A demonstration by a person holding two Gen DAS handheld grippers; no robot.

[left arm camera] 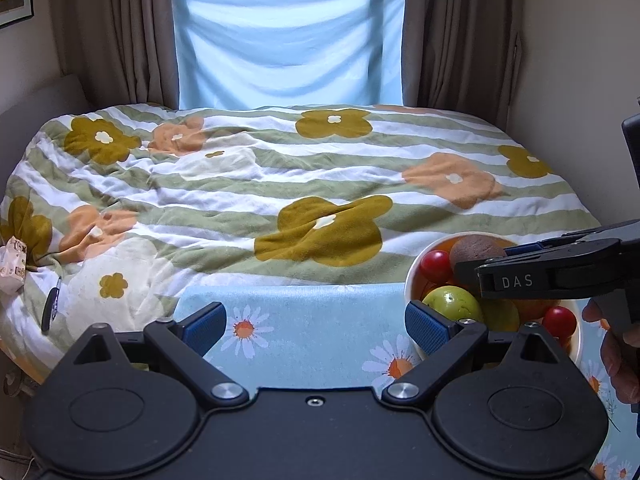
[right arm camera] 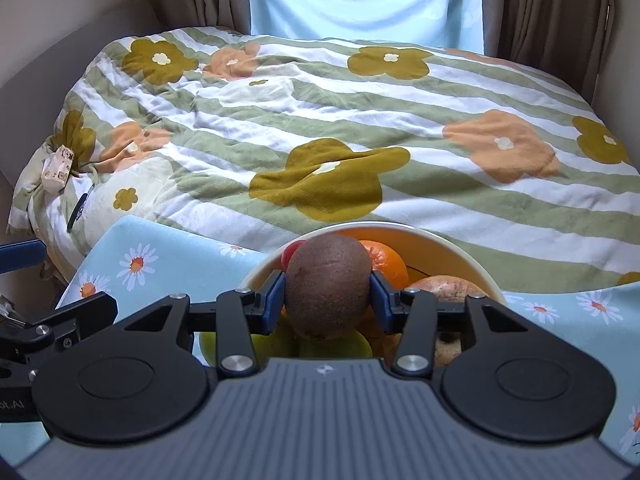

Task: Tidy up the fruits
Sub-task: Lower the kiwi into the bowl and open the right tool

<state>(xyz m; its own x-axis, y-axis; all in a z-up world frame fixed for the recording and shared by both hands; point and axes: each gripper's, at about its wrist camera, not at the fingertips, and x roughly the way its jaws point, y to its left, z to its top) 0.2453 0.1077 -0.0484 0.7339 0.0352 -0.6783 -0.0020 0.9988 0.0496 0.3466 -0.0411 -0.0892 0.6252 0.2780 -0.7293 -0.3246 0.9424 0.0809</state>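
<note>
My right gripper (right arm camera: 328, 292) is shut on a brown kiwi (right arm camera: 328, 286) and holds it over a white bowl (right arm camera: 452, 242) of fruit. The bowl holds an orange (right arm camera: 386, 262), green apples (right arm camera: 344, 346) and a reddish-brown fruit (right arm camera: 448, 284). In the left wrist view the bowl (left arm camera: 418, 268) stands at the right with red cherry tomatoes (left arm camera: 436, 266), a green apple (left arm camera: 454, 304) and the kiwi (left arm camera: 476, 250) in the right gripper (left arm camera: 480, 264). My left gripper (left arm camera: 316, 320) is open and empty over the daisy-print cloth (left arm camera: 304, 320), left of the bowl.
The bowl stands on a table with a light-blue daisy cloth (right arm camera: 168, 256). Behind it is a bed with a striped floral duvet (left arm camera: 280, 184). A small patterned pouch (left arm camera: 12, 264) and a dark pen-like object (left arm camera: 50, 308) lie at the bed's left edge.
</note>
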